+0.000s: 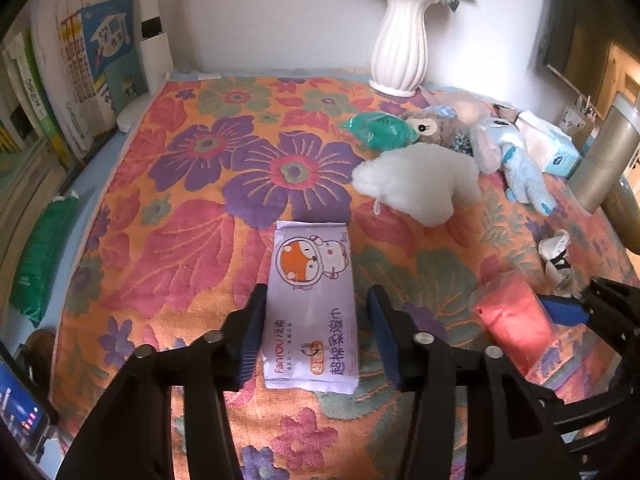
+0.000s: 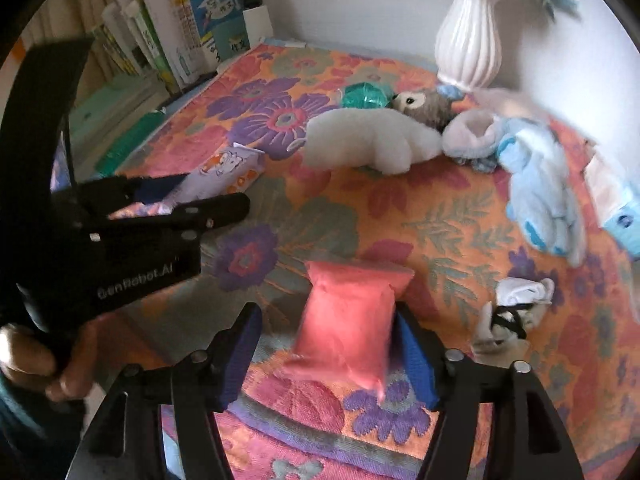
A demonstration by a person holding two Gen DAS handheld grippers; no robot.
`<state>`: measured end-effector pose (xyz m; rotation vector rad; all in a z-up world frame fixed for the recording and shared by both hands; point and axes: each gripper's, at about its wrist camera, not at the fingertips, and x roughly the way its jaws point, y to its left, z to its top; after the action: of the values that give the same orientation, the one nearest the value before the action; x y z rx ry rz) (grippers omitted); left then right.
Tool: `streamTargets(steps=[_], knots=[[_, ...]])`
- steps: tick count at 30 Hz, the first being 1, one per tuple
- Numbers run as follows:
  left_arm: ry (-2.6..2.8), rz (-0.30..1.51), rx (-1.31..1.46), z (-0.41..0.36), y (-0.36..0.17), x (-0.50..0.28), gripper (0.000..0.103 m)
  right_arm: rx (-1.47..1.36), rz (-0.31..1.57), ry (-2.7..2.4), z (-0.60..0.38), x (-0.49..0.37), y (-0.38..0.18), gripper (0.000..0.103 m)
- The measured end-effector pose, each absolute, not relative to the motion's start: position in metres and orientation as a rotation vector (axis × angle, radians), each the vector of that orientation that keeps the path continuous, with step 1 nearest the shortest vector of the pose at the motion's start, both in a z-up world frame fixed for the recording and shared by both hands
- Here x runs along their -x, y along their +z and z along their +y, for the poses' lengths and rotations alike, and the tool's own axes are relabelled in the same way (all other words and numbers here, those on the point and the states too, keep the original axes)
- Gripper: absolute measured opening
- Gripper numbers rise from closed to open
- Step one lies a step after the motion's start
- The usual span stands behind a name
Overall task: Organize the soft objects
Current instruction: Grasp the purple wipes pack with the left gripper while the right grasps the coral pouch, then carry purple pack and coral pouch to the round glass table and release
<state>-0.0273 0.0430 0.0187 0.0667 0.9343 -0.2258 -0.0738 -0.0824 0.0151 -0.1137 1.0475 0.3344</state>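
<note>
Hand-held gripper (image 1: pixel 316 334) jaws w/ blue ribbed pads astride flat, glossy wipes pack (image 1: pixel 311 308)

Left gripper (image 1: pixel 316 332), right gripper (image 2: pixel 328 356): black angular frames, blue ribbed pads, round silver screws at finger joints. Left body carried white "GenRobot.AI" lettering. Hand (image 2: pixel 28 364) wore teal sleeve.

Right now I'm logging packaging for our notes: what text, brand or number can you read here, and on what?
"fanrou": lilac wet-wipe pack, with Chinese characters reading roughly "超棉柔湿巾".
"GenRobot.AI": side of the left claw body, seen from the right wrist.
Books at the back left: Chinese titles, too small to read.
Blue tissue pack: round logo, blurred.
Pink pouch: no text seen.
</note>
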Motion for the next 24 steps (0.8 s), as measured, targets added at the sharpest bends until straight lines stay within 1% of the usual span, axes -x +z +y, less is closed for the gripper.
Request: streamTargets(steps=[1,2,6,12,17,24], knots=[[-0.224,0.935,-0.064,0.044,0.019,0.027,0.036,0.135,1.03,0.313,-0.083,0.077,0.015,0.048],[-0.222,0.934,-0.063,0.044,0.019,0.028,0.036,0.137,1.016,0.308,-0.085,0.081,0.016,0.038],[-0.238,0.901,-0.028,0.04,0.032,0.033,0.035,0.114,0.987,0.302,-0.102,0.08,0.029,0.038],[-0.342,0.766,-0.001,0.005,0.089,0.039,0.035,-0.017,0.877,0.202,-0.169,0.066,0.091,0.038],[-0.457,0.714,-0.041,-0.052,0.117,0.035,0.035,-0.126,0.893,0.112,-0.227,0.07,0.106,0.038],[-0.633,0.711,-0.102,-0.14,0.128,0.037,0.035,-0.22,0.913,-0.005,-0.305,0.094,0.115,0.038]])
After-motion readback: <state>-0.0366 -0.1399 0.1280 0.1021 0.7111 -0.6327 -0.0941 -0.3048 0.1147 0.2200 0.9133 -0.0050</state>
